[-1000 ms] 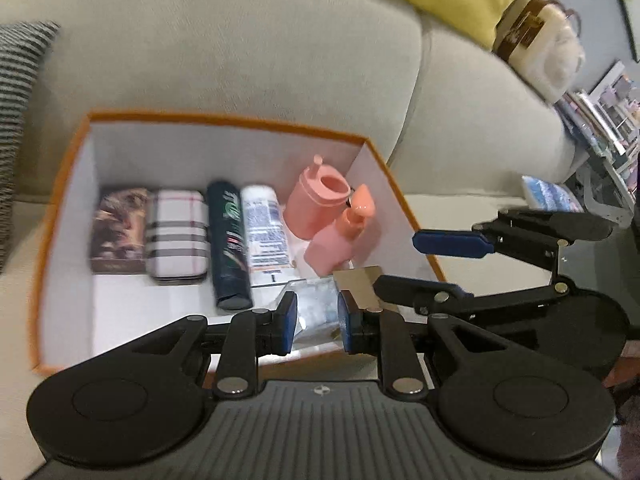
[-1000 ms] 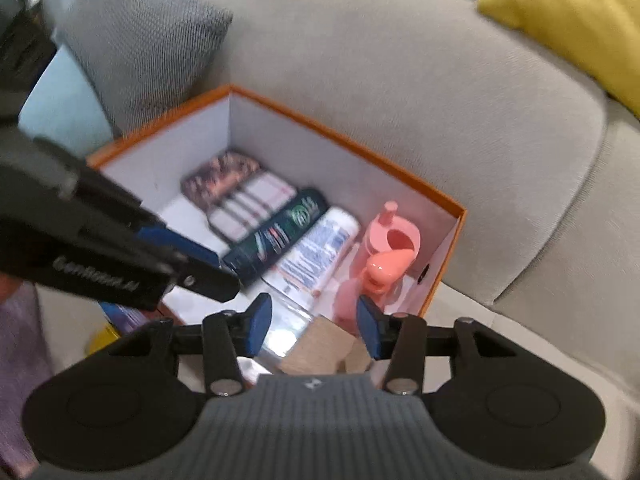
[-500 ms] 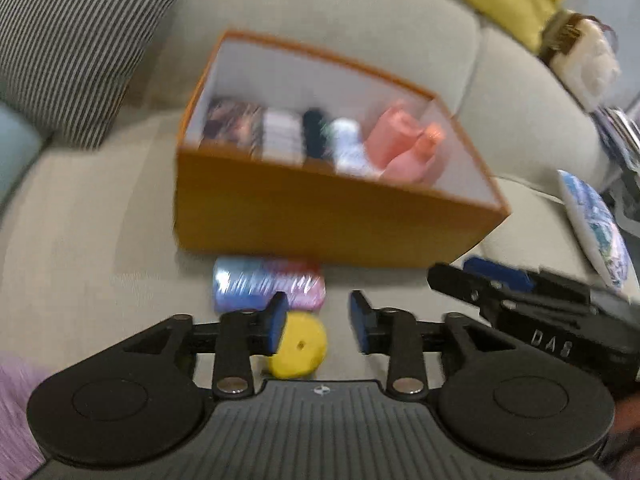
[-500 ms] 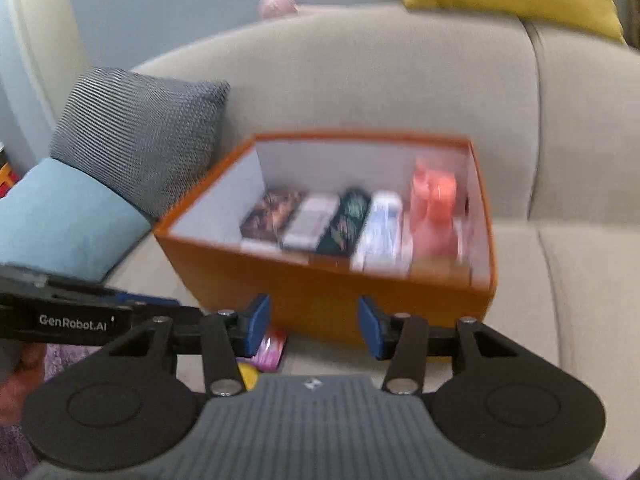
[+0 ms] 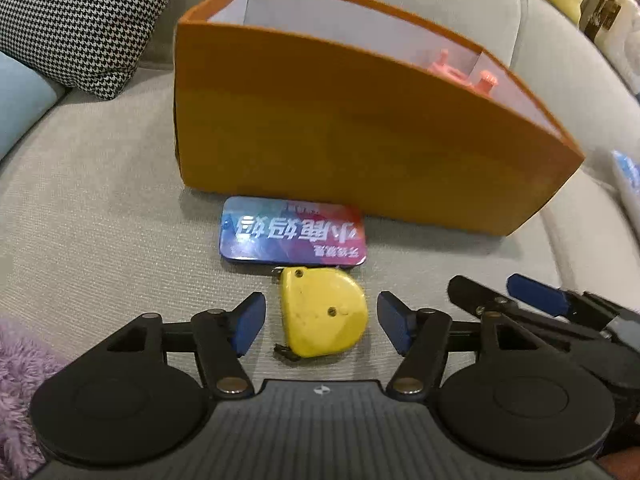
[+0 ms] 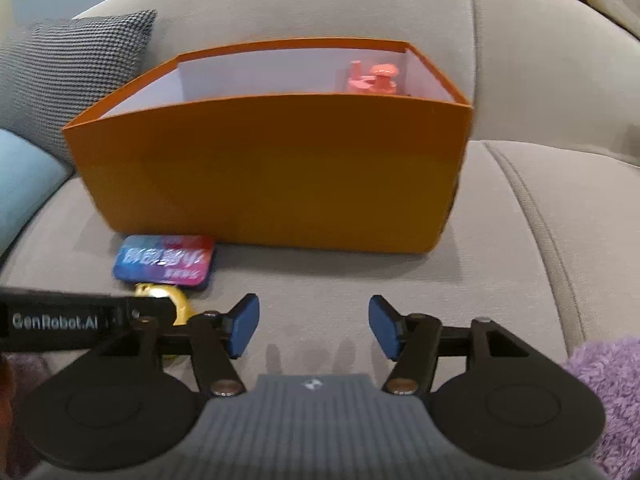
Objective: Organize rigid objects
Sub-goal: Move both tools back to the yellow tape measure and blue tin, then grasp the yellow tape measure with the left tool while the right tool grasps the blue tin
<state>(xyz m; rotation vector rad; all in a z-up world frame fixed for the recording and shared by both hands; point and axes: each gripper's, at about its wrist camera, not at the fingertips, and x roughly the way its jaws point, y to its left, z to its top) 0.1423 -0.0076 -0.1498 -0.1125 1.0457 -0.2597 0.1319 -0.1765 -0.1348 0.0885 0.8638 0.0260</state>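
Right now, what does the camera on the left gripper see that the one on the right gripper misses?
Only the left wrist view shows the whole yellow tape measure, lying between the opening pads of the left gripper, untouched, and the right gripper from the side.

Only the right wrist view shows bare sofa between the right gripper's opening jaws.

Both show the orange box with pink bottles peeking out, and the blue-red tin in front of it.

Yellow tape measure (image 5: 324, 312) flat beside tin (image 5: 292, 230)
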